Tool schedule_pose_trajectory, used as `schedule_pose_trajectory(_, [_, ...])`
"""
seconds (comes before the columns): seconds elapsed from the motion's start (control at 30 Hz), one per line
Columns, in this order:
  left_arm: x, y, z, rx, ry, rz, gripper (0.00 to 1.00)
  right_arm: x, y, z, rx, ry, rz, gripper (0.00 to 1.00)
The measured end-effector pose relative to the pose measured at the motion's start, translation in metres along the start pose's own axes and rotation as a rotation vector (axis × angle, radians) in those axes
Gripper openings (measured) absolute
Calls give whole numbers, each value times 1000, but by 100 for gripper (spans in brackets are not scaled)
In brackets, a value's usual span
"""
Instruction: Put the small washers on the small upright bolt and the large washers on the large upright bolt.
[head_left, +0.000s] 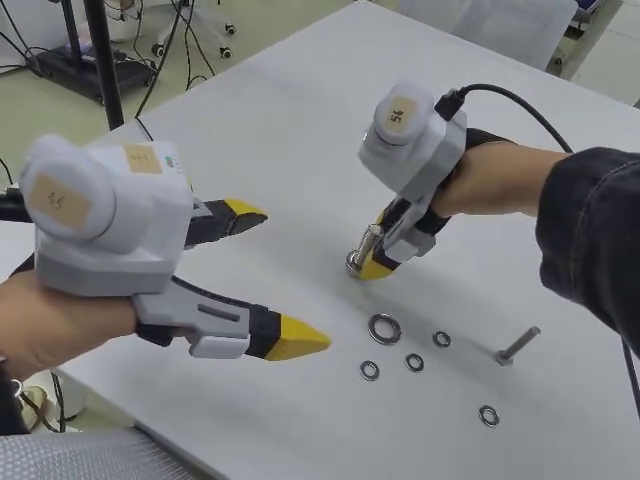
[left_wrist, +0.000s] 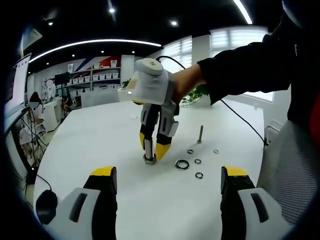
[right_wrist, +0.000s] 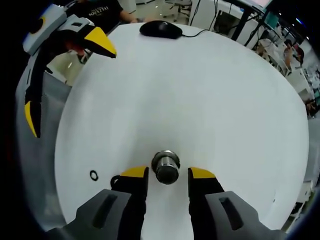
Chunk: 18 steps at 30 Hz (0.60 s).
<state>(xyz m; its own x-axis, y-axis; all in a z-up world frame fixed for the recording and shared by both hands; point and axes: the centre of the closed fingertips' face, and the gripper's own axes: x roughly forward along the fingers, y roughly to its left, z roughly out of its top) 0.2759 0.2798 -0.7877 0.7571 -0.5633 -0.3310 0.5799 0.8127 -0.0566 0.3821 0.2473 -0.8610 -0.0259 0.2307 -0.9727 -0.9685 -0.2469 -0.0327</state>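
The yellow-tipped jaws of the right gripper (right_wrist: 165, 175) stand on either side of the large bolt (right_wrist: 165, 165), seen end-on on the white table (right_wrist: 210, 100) — close, though whether they press it cannot be told. A small washer (right_wrist: 94, 175) lies on the table left of the jaws. At upper left the left gripper (right_wrist: 66, 82) hangs with jaws wide apart, and a black mouse (right_wrist: 160, 29) rests near the table's far edge.

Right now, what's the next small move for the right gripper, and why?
Probably ease the right gripper open and lift it straight off the large bolt: the bolt stands upright between its jaws, while the large washer lies loose on the table, waiting to go on.
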Motion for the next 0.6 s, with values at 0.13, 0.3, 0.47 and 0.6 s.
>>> schedule_pose_trajectory(0.13, [0, 0, 0, 0, 0, 1, 86, -8, 1, -3, 0, 0, -12, 34])
schedule_pose_trajectory(0.3, [-1, 0, 0, -1, -2, 5, 86, -18, 3, -6, 5, -9, -29, 34])
schedule_pose_trajectory(0.47, [-2, 1, 0, 0, -1, 12, 86, -25, 5, -11, -6, -13, -43, 34])
schedule_pose_trajectory(0.6, [-3, 0, 1, 4, 0, 14, 85, -29, 12, -13, -6, -21, -49, 34])
